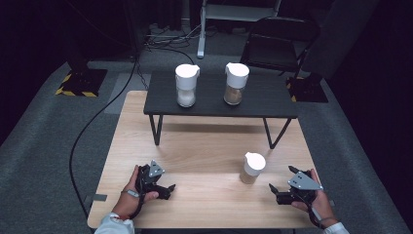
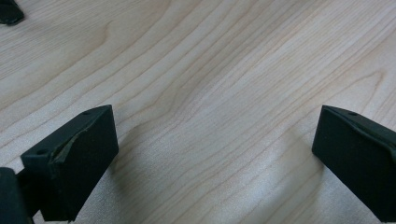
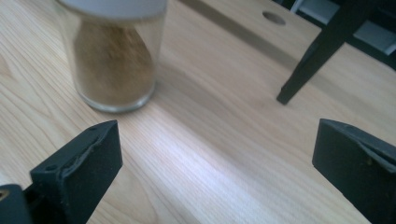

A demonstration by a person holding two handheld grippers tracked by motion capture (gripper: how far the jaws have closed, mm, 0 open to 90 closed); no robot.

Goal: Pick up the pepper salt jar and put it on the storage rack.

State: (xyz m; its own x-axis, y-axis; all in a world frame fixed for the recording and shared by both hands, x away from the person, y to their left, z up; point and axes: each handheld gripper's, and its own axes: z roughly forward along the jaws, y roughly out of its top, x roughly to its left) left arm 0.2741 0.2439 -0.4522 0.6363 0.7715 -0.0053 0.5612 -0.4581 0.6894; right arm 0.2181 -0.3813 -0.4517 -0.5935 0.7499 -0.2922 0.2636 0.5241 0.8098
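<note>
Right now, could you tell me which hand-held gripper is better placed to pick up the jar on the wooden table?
Right hand-held gripper: open beside the jar; left one lies farther off.

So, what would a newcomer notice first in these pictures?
Probably the two white-capped jars standing side by side on the dark shelf at the far side of the table. Next, a third jar of brown powder stands alone on the wooden table, near the open right gripper.

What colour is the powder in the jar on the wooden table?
Brown, under a white lid; the jar shows best in the right gripper view.
</note>
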